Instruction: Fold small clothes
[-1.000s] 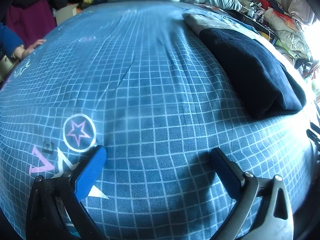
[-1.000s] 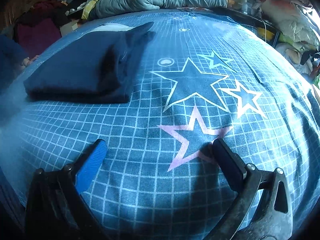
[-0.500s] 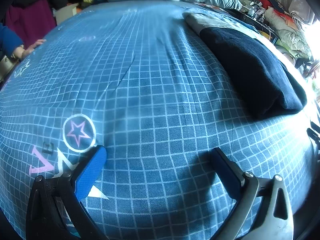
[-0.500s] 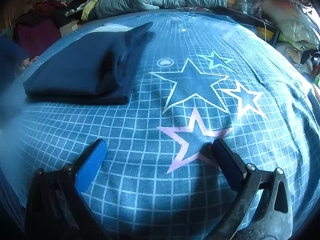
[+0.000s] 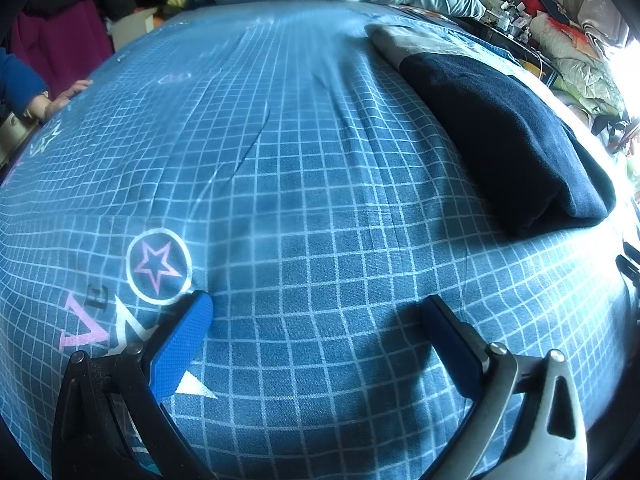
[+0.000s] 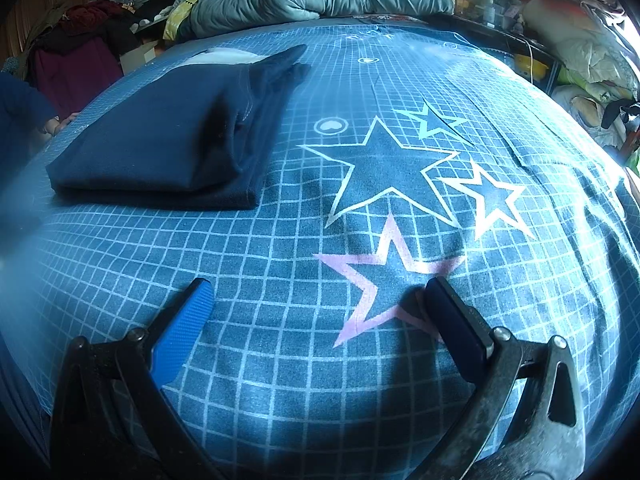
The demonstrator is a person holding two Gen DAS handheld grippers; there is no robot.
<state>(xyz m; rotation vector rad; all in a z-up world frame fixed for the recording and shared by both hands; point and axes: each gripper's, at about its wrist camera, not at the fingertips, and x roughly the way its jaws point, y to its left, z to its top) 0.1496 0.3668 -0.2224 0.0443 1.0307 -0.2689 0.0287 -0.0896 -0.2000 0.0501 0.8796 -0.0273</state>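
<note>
While both tongs gape, left tongs (image 5: 316,312), right tongs (image 6: 316,292), folded navy garment (image 6: 160,140) well beyond

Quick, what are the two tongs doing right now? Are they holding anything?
Left tongs: open, holding nothing, over the blue bedsheet.
Right tongs: open, holding nothing; the folded navy garment lies apart.

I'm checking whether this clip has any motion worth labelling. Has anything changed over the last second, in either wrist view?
Nothing visibly changed. The left tool and right tool stay open and empty over the blue grid bedsheet, and the folded navy garment lies between them where it was, untouched.
</note>
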